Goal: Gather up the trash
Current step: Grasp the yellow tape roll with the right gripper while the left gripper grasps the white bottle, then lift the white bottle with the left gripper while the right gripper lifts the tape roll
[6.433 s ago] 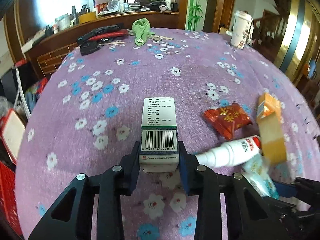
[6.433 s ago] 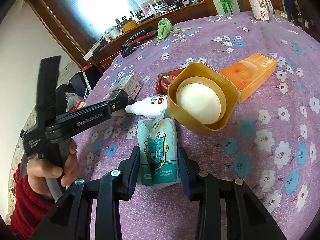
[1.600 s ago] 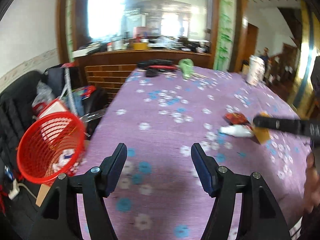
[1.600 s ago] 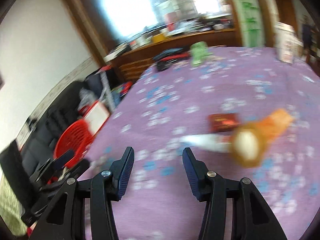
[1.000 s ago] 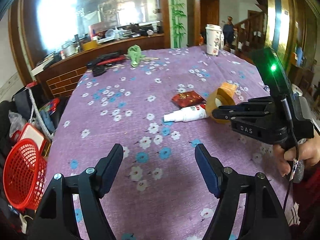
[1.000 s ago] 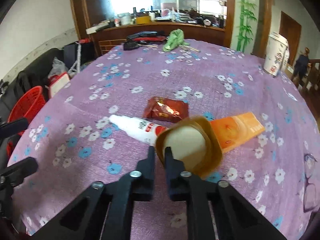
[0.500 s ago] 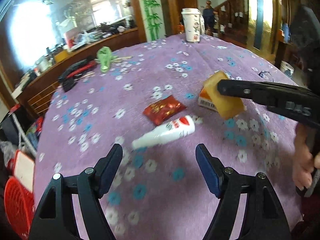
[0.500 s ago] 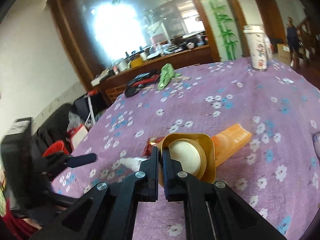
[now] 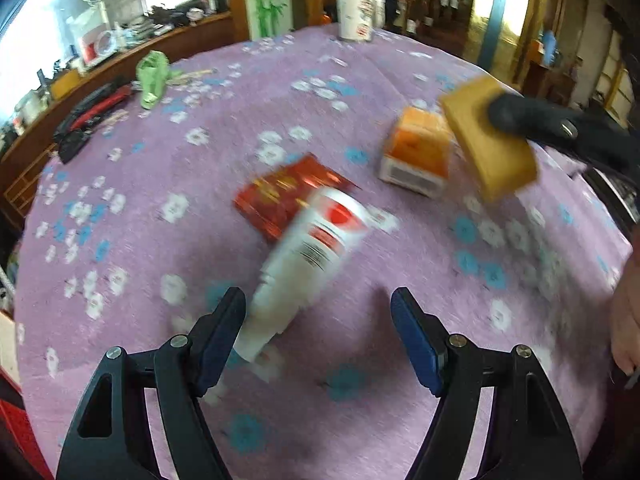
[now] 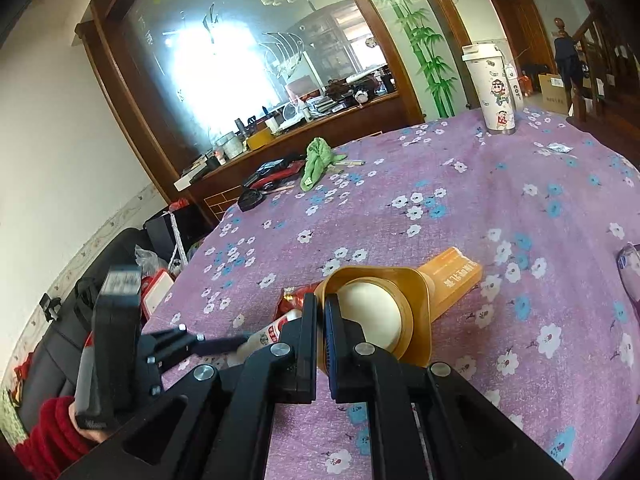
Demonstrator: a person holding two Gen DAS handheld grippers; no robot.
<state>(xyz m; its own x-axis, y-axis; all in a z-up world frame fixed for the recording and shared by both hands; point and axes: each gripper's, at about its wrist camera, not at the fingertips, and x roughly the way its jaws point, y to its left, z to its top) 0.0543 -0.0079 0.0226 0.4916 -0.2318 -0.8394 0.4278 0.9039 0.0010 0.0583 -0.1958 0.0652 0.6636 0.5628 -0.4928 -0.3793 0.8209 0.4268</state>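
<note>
My right gripper (image 10: 320, 308) is shut on the rim of a tan square cup (image 10: 384, 312) with a white inside and holds it lifted off the purple flowered tablecloth (image 10: 460, 200). From the left wrist the same cup (image 9: 488, 148) hangs at the right, above an orange box (image 9: 416, 156). A white bottle with a red label (image 9: 308, 256) lies on the cloth, its narrow end next to the left finger of my left gripper (image 9: 318, 316). The left gripper is open with nothing gripped. A red foil packet (image 9: 280, 196) lies just beyond the bottle.
A tall paper cup (image 9: 356, 4) stands at the table's far edge. A green cloth (image 9: 152, 76) and black-and-red tools (image 9: 88, 116) lie at the far left. A wooden counter with clutter (image 10: 288, 120) runs behind the table. A black couch (image 10: 60, 340) is at the left.
My left gripper has moved in and down over the white bottle, which now looms between its fingers. The right gripper has lifted the tan cup a little higher.
</note>
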